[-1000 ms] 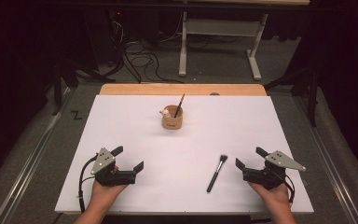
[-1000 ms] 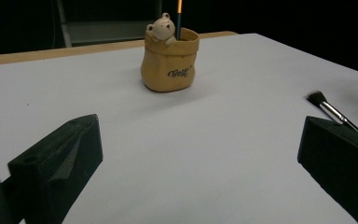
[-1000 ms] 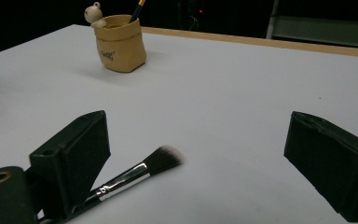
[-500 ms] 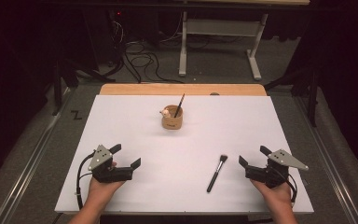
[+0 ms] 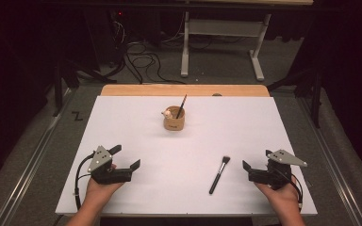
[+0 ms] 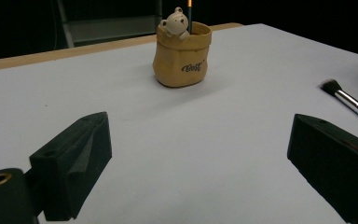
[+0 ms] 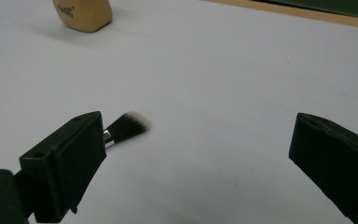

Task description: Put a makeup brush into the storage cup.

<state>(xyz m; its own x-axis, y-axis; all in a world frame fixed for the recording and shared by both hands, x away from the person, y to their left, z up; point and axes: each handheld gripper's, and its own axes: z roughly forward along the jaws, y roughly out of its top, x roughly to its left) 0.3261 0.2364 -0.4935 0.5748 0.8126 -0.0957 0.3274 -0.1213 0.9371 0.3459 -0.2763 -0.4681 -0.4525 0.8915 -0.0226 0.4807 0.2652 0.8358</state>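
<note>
High view: the left gripper (image 5: pixel 125 157) sits near the desk's (image 5: pixel 122 122) front left corner, the right gripper (image 5: pixel 257 165) near the front right corner. Both sets of jaws stand open with nothing between them. A makeup brush (image 5: pixel 219 174) lies flat toward the front edge, right of centre, just left of the right gripper and apart from it. A tan cup (image 5: pixel 174 119) stands toward the back edge at centre, with another brush (image 5: pixel 182 106) upright in it.

Left gripper view: jaws apart over bare desk. The cup (image 6: pixel 182 53), with a small bear figure on its rim, is well ahead; the loose brush (image 6: pixel 349 102) lies off to the right.

Right gripper view: jaws apart, empty. The bristle head of the brush (image 7: pixel 128 126) peeks out beside the left-hand jaw, not between the two.

Progress, as judged: one brush looks stowed in the cup; the loose one is not yet picked up, so grasp, carry and drop-in remain.

Against the earlier frames: the left jaws have just been closing slightly, with nothing between them. Cup and loose brush lie where they were.
</note>
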